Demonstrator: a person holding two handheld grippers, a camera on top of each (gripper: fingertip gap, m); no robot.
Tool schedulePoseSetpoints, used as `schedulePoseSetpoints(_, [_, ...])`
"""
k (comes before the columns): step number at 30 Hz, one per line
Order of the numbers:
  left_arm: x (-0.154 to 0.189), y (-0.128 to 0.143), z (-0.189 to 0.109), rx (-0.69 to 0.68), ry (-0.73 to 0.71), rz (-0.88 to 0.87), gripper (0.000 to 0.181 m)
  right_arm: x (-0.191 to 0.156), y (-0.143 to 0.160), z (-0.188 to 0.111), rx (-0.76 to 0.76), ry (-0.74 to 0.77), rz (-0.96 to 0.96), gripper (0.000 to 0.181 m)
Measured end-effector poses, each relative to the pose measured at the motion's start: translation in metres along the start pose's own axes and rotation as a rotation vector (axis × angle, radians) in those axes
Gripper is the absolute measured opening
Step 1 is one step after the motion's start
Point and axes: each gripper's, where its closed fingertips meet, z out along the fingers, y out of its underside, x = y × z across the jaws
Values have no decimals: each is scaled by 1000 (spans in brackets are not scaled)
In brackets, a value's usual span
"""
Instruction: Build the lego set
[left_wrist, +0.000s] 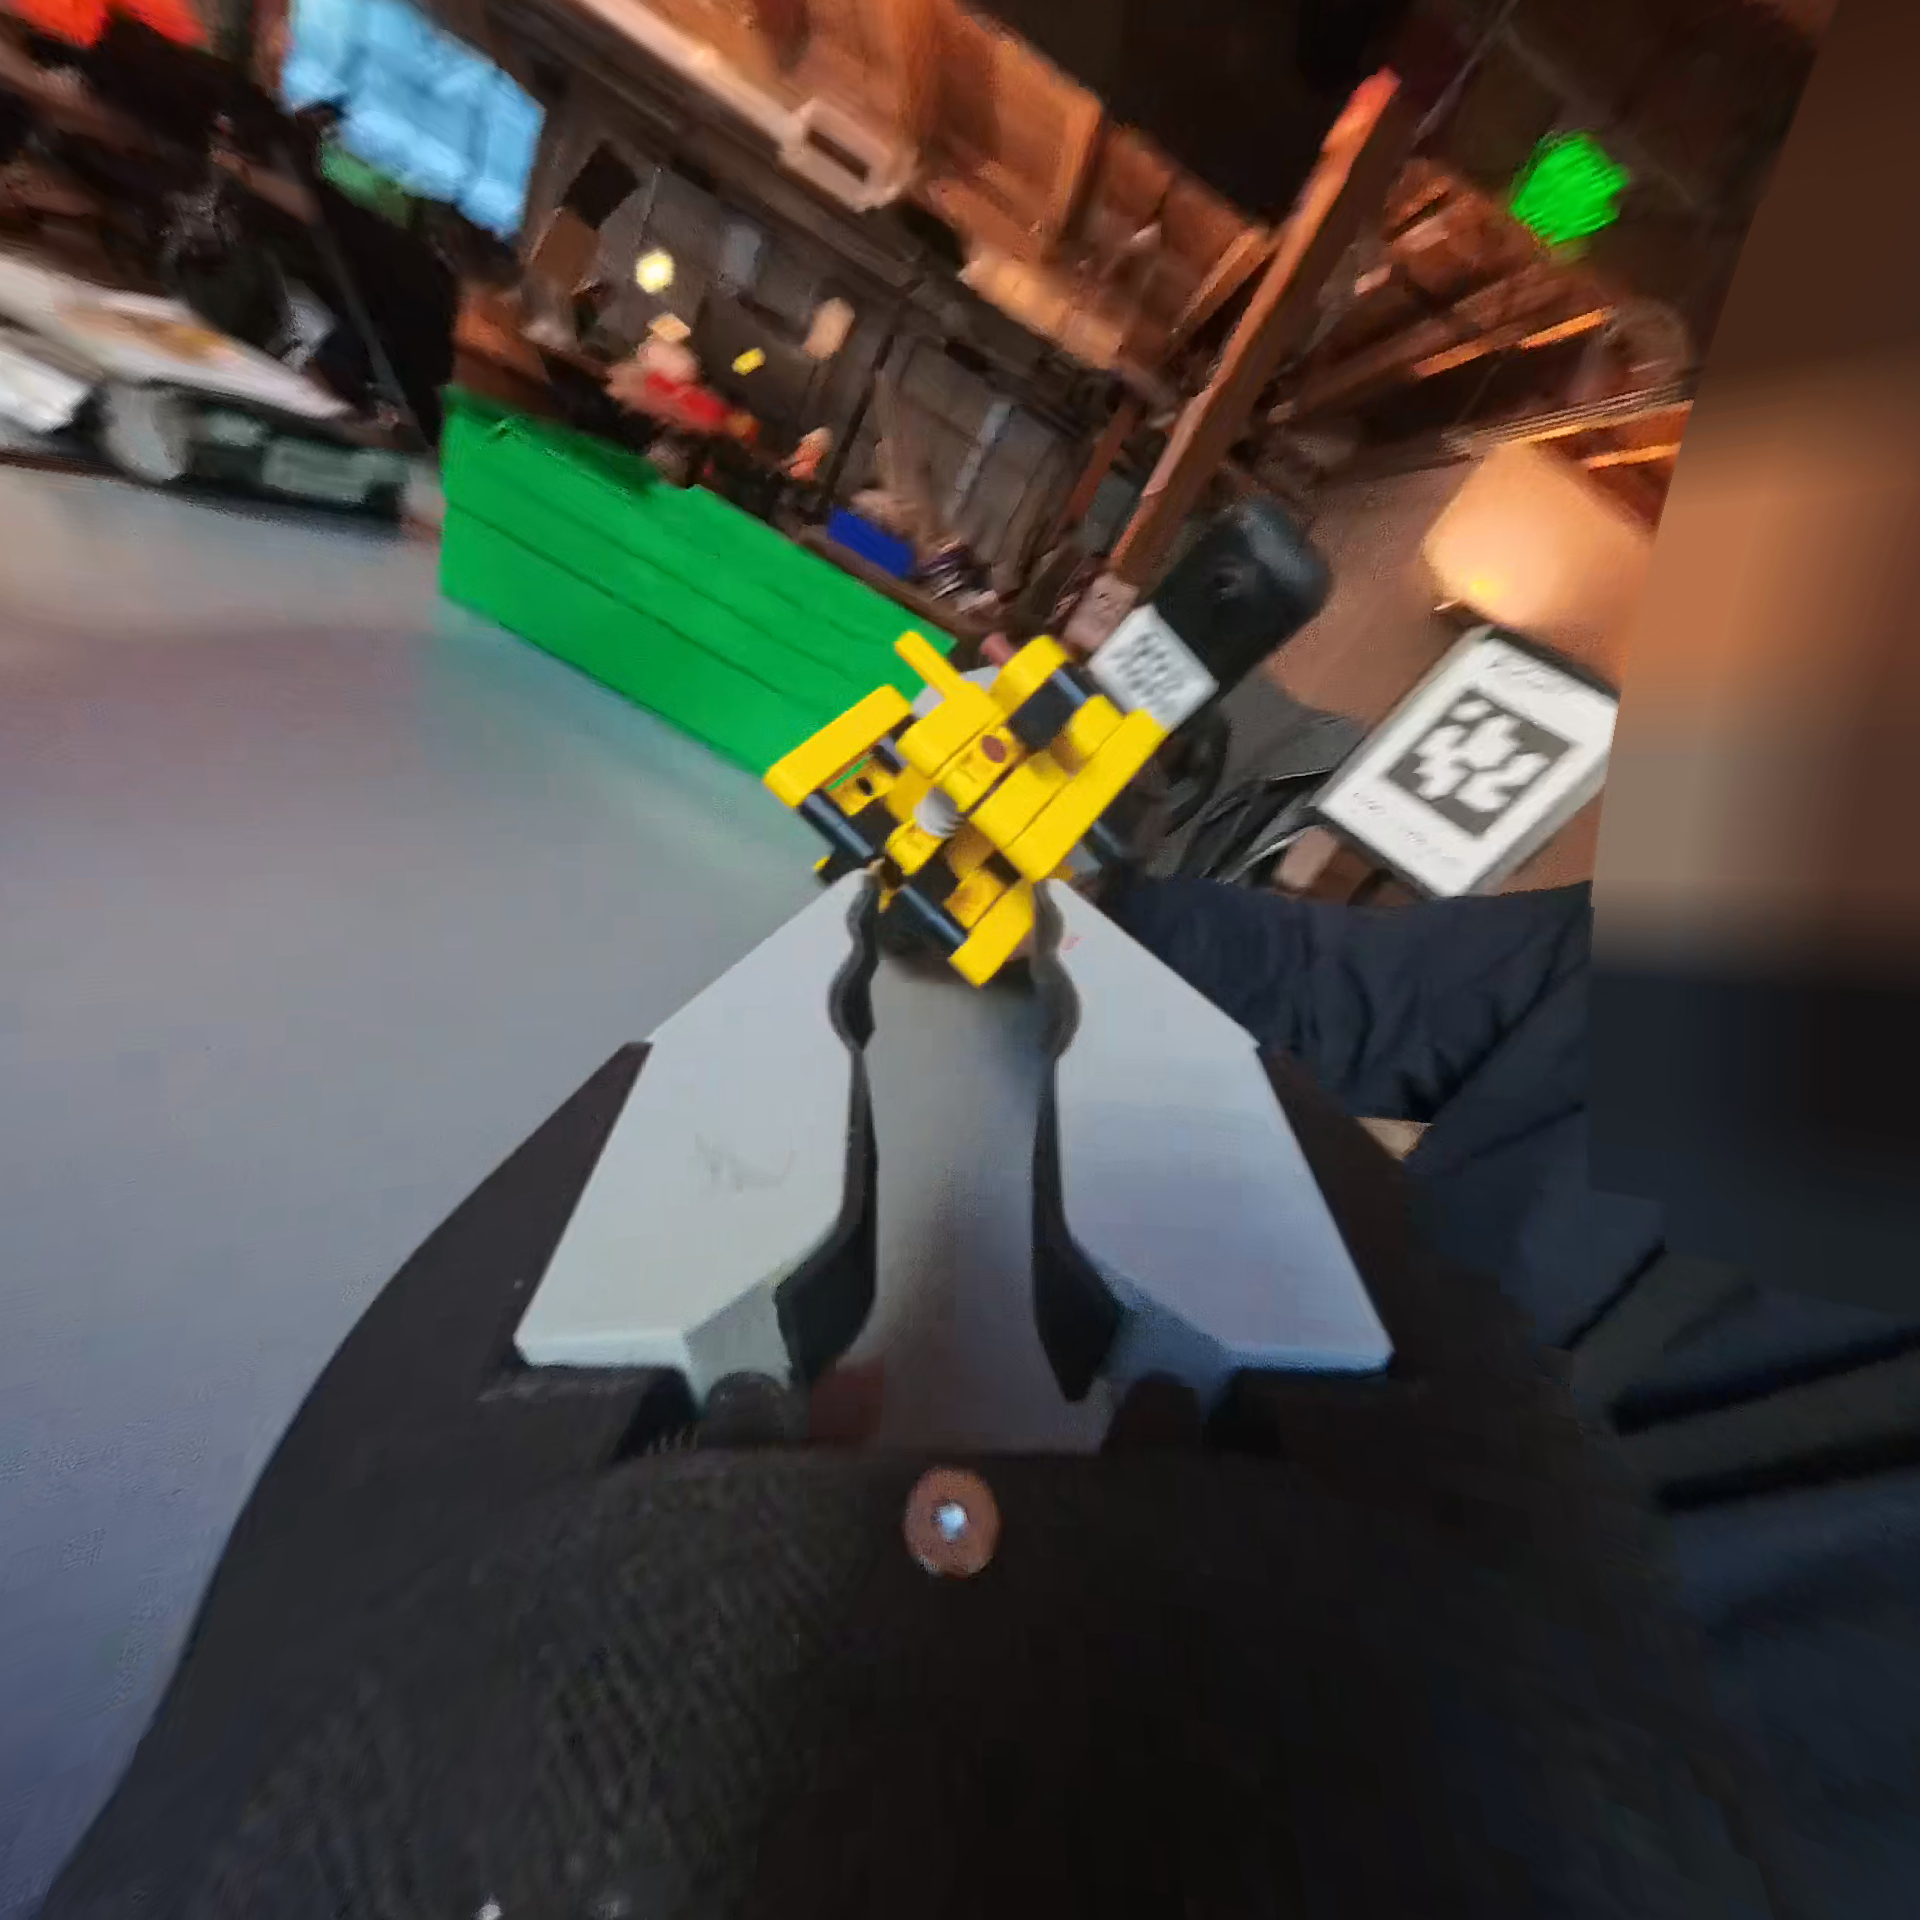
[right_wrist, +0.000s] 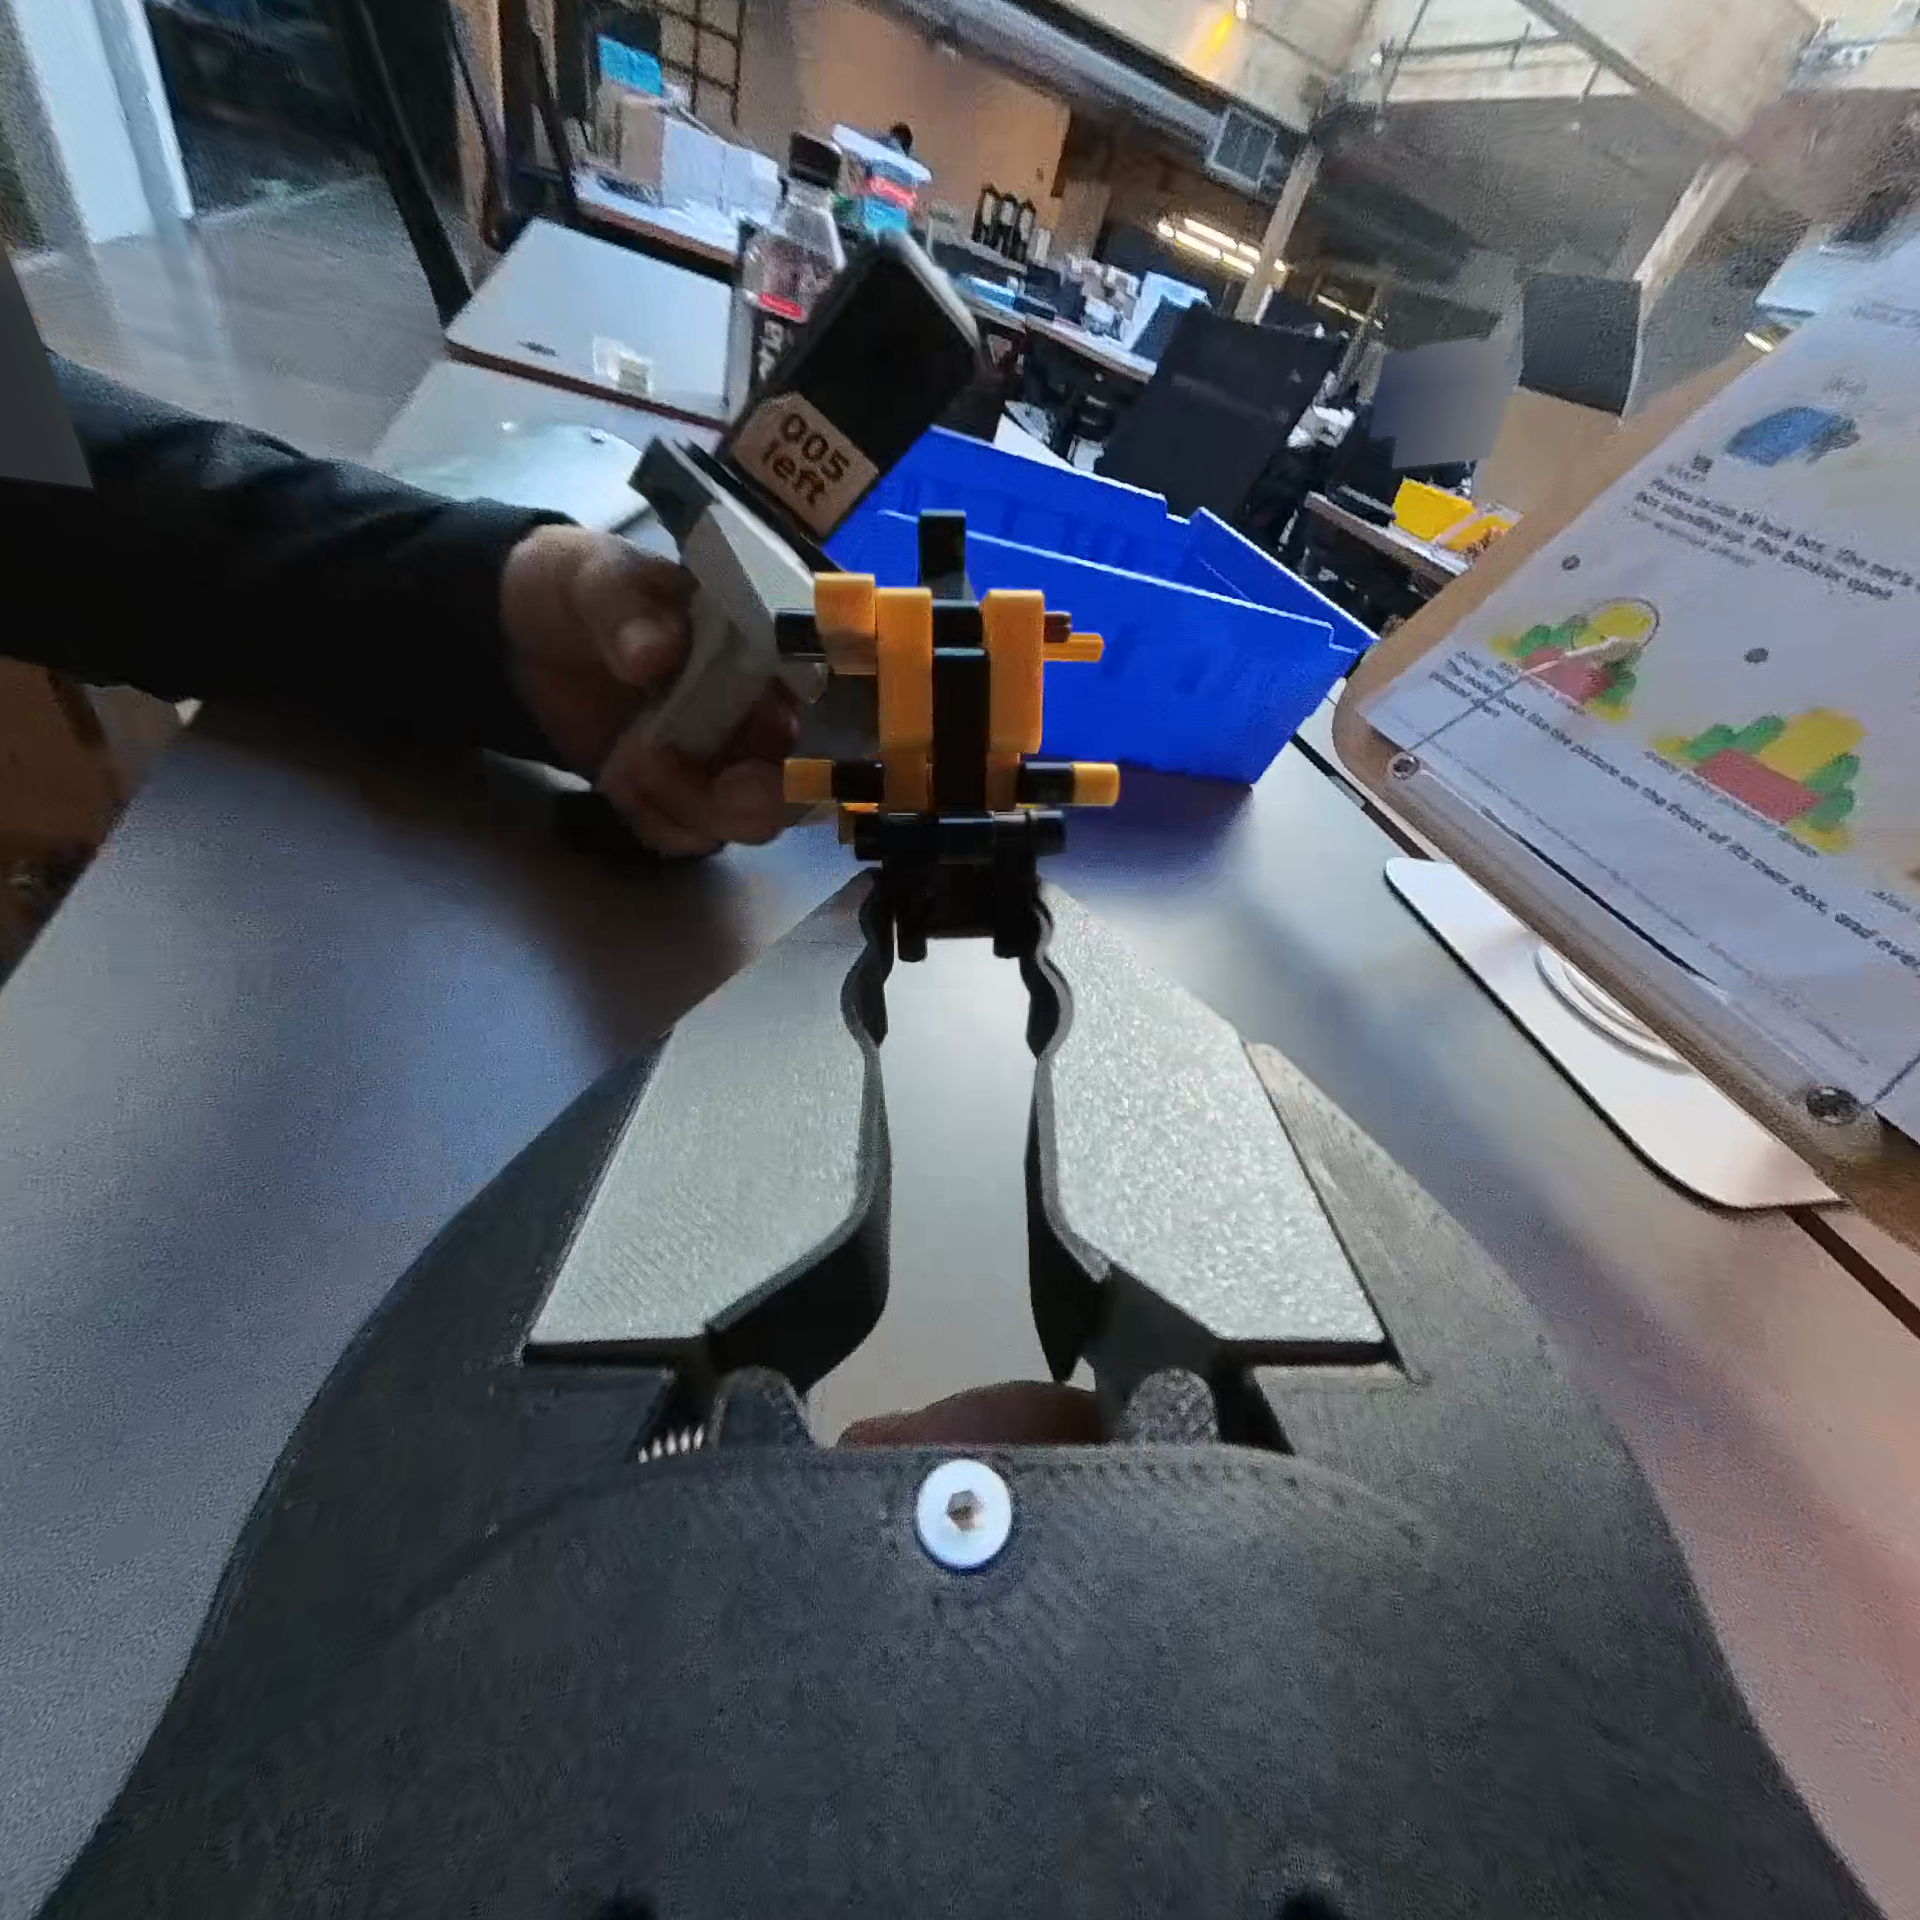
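Observation:
A yellow and black lego model (left_wrist: 966, 790) is held in the air above the table between both grippers. My left gripper (left_wrist: 956, 904) has grey fingers shut on the model's near end. My right gripper (right_wrist: 954, 909) has dark fingers shut on the black base of the model (right_wrist: 945, 707). In the right wrist view the left gripper (right_wrist: 805, 675) comes in from the left, held by a hand (right_wrist: 623, 665), and clamps the model's side. In the left wrist view, the right gripper's fingertips are hidden behind the model.
A blue bin (right_wrist: 1091, 623) stands behind the model on the dark table (right_wrist: 312, 935). An instruction sheet on a stand (right_wrist: 1662, 675) is at the right. A bottle (right_wrist: 795, 249) stands at the back. A green block (left_wrist: 623, 582) and a black-and-white marker board (left_wrist: 1475, 758) show in the left wrist view. My two grippers' fingertips are within a few centimetres of each other.

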Motion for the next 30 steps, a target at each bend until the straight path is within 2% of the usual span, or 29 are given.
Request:
schedulePoseSetpoints(3, [22,-3,1,29,109,28,24,-9,-10,-3,58,-57,9,21])
schedulePoseSetpoints(6, [33,3,6,-12,119,145,30,-10,-5,-2,41,-80,28,21])
schedulePoseSetpoints(9, [35,10,10,-44,69,294,36,-12,-3,-2,59,-125,106,22])
schedulePoseSetpoints(10, [32,11,11,-55,42,328,31,-12,-2,-2,62,-144,132,22])
schedulePoseSetpoints(14, [28,13,11,-83,4,372,27,-14,6,-1,41,-178,157,22])
schedulePoseSetpoints(17, [25,14,12,-83,-27,388,33,-4,10,0,-3,-57,-4,21])
schedulePoseSetpoints(19, [30,14,13,-73,22,308,45,0,8,-2,-32,49,-199,21])
schedulePoseSetpoints(20, [35,13,13,-62,62,254,46,0,7,-3,-45,83,-280,21])
schedulePoseSetpoints(22, [39,11,13,-51,113,174,39,-1,6,-4,-63,126,-388,21])
schedulePoseSetpoints(24, [39,10,12,-48,132,151,23,-3,8,-3,-88,137,-466,21])
schedulePoseSetpoints(27, [43,15,12,-69,174,120,14,-3,18,0,-157,173,-613,21])
schedulePoseSetpoints(30, [39,23,16,-103,146,108,7,0,25,1,-195,181,-623,21])
